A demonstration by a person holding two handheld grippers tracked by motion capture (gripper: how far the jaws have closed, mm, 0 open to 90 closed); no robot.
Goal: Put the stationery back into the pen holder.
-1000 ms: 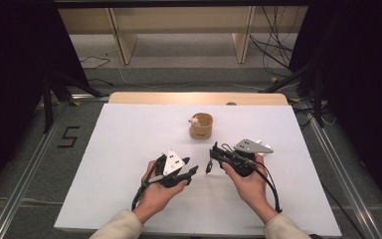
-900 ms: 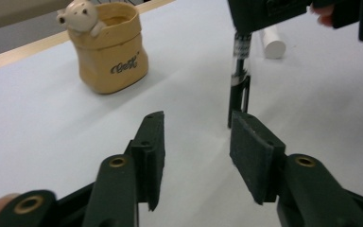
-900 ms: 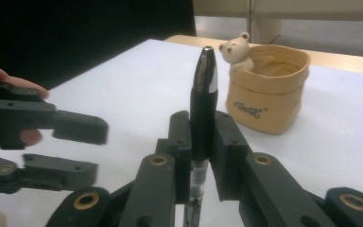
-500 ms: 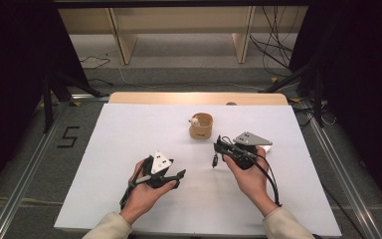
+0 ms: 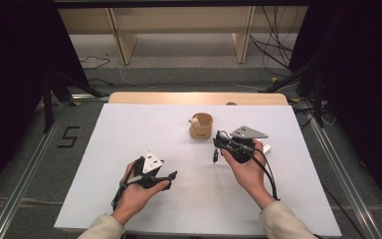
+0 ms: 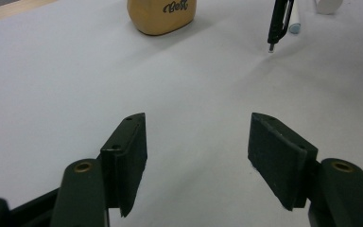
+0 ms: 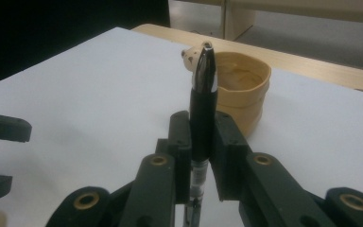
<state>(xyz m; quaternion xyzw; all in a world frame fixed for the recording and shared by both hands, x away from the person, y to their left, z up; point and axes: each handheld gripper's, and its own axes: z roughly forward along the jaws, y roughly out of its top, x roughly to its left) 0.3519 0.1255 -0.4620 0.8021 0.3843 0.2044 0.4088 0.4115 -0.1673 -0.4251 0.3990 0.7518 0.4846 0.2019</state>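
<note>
On the tan cup [image 6: 161, 15] you can read a dark script word that looks like "Best", on the side facing your left gripper's camera. On the dark floor [image 5: 40, 149] left of the table you see a large digit "5" [image 5: 67, 137] marked out.

floor [image 5: 179, 59]: grey, cables | shelf legs [image 5: 122, 42]: wooden | sides: dark | floor mark "5" [image 5: 68, 137]

Glossy black plastic pen [image 7: 203, 101], smooth matt tan cup [image 7: 244, 90], matt white table cover [image 5: 129, 129], pale wooden table edge [image 5: 179, 98]
</note>
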